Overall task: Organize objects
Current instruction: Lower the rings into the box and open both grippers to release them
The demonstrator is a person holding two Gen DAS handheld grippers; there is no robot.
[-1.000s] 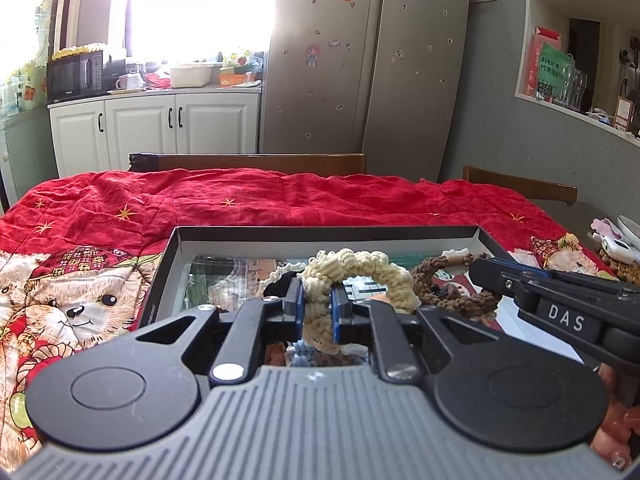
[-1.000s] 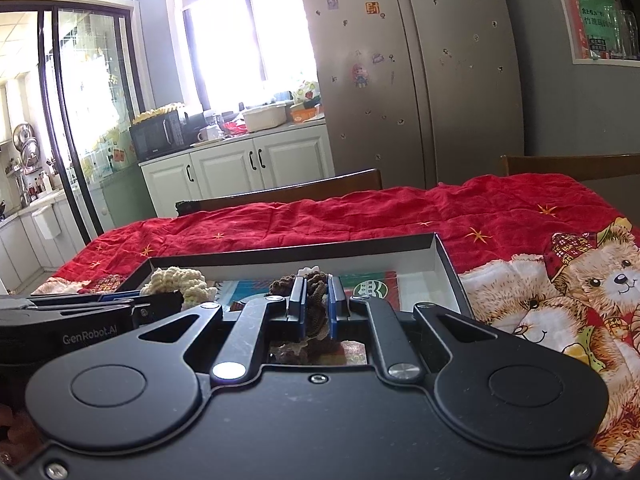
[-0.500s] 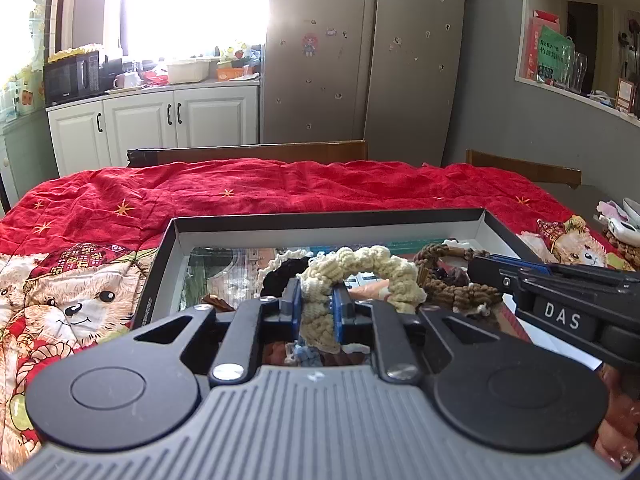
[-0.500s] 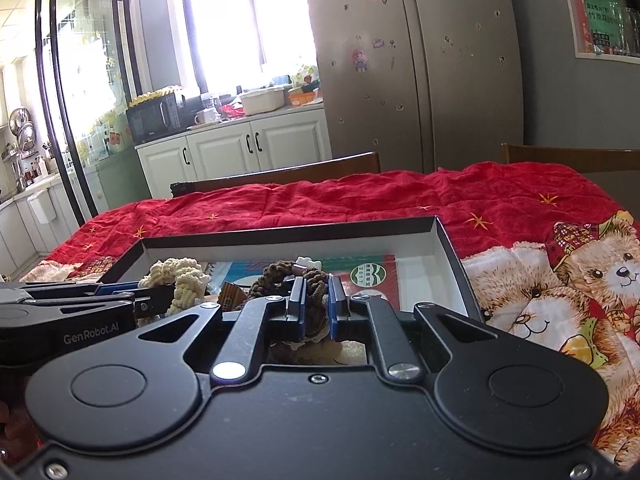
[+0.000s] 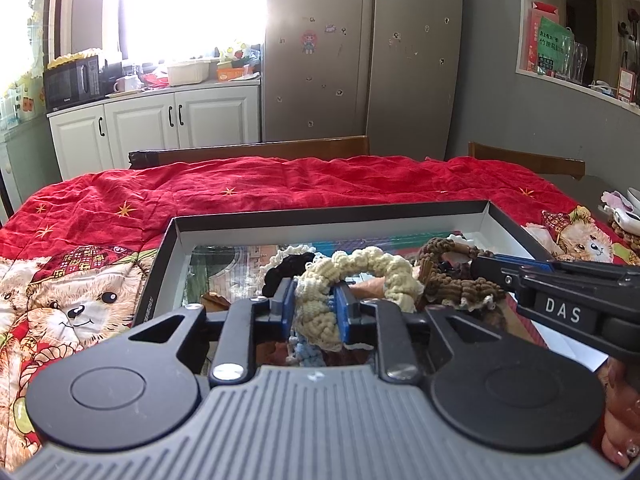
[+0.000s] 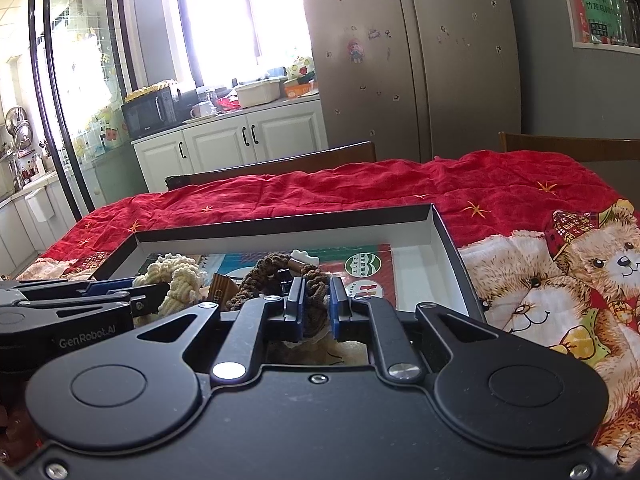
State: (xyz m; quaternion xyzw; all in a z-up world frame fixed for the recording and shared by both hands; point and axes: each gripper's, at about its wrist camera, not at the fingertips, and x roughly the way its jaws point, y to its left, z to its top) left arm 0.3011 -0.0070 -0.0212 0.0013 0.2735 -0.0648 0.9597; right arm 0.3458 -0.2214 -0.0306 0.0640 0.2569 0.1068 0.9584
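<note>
Left wrist view: cream scrunchie (image 5: pixel 360 276) is pinched in the left gripper (image 5: pixel 316 304) above the box (image 5: pixel 328 220), likely for sorting; beside it, the right gripper (image 6: pixel 314 304) clamps a brown scrunchie (image 6: pixel 280 272).

box (image 5: pixel 168 256) near wall: hidden behind hand-held gripper bodies. cream scrunchie (image 5: pixel 360 272) lower loop: hidden. shelf (image 5: pixel 580 80) labels: too small to read.
</note>
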